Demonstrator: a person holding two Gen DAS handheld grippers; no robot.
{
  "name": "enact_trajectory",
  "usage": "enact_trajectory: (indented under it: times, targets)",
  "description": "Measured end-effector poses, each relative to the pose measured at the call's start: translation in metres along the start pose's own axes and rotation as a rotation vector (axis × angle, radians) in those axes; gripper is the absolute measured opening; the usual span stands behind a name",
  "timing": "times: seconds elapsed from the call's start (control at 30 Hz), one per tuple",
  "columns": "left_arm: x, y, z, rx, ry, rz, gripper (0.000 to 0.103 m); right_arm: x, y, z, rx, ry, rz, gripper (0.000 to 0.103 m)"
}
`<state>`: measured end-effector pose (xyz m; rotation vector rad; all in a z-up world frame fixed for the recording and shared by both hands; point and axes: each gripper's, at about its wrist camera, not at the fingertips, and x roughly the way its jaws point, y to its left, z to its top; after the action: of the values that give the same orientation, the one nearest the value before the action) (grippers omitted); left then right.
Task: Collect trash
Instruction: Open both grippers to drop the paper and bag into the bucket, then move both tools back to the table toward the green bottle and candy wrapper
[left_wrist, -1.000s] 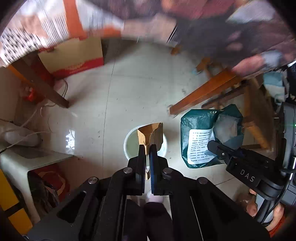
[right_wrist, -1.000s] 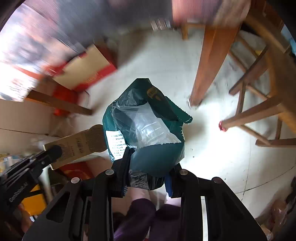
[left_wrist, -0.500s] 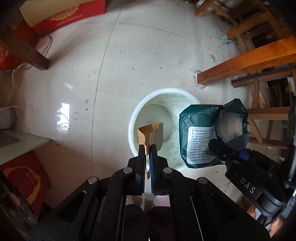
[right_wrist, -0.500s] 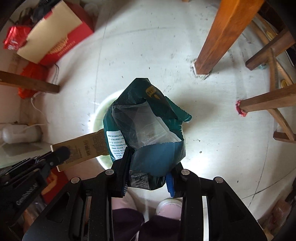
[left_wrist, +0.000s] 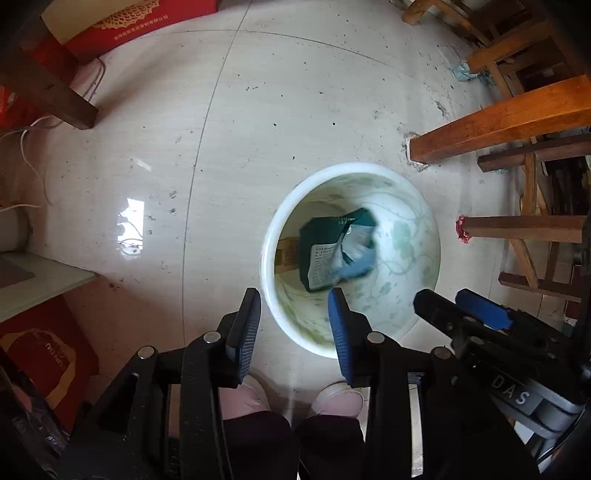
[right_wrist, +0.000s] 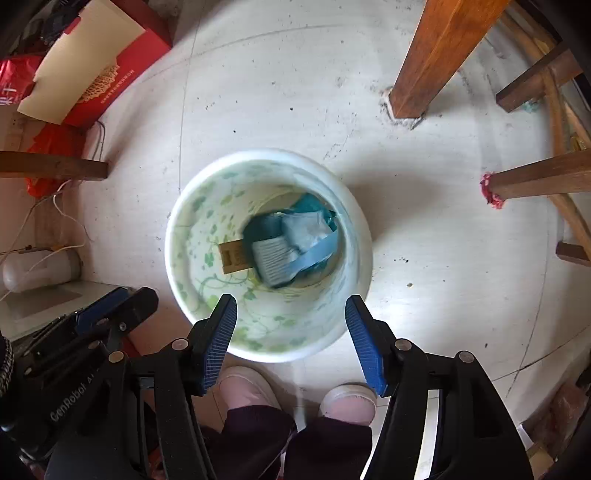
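Dark green plastic pouch with white label lies inside the round white bin with green vine pattern, beside a brown cardboard piece. Left tongs and right tongs hang above the bin's near rim, both opening, nothing between them. Wooden table legs and a red carton edge the pale tiled floor.

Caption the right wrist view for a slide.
Green bag and cardboard scrap inside white bin; right hand-held gripper opening, empty.
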<state>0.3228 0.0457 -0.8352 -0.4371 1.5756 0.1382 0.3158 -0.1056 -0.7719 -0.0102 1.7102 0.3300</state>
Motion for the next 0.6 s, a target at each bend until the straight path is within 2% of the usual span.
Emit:
enact_trajectory:
  times: [0.13, 0.33, 0.47, 0.6]
  targets:
    - [-0.030, 0.000, -0.002, 0.003, -0.016, 0.001, 0.036, -0.030, 0.006, -0.006, -0.002, -0.023, 0.009, 0.057]
    - [-0.107, -0.016, -0.005, 0.016, -0.067, 0.020, 0.036, -0.096, 0.011, -0.011, -0.008, -0.056, 0.025, 0.057]
    - [-0.167, -0.031, -0.009, 0.025, -0.101, 0.009, 0.036, -0.164, 0.022, -0.020, -0.005, -0.094, 0.039, 0.057]
    - [-0.240, -0.050, -0.014, 0.075, -0.149, 0.016, 0.036, -0.231, 0.031, -0.028, 0.015, -0.152, 0.067, 0.057]
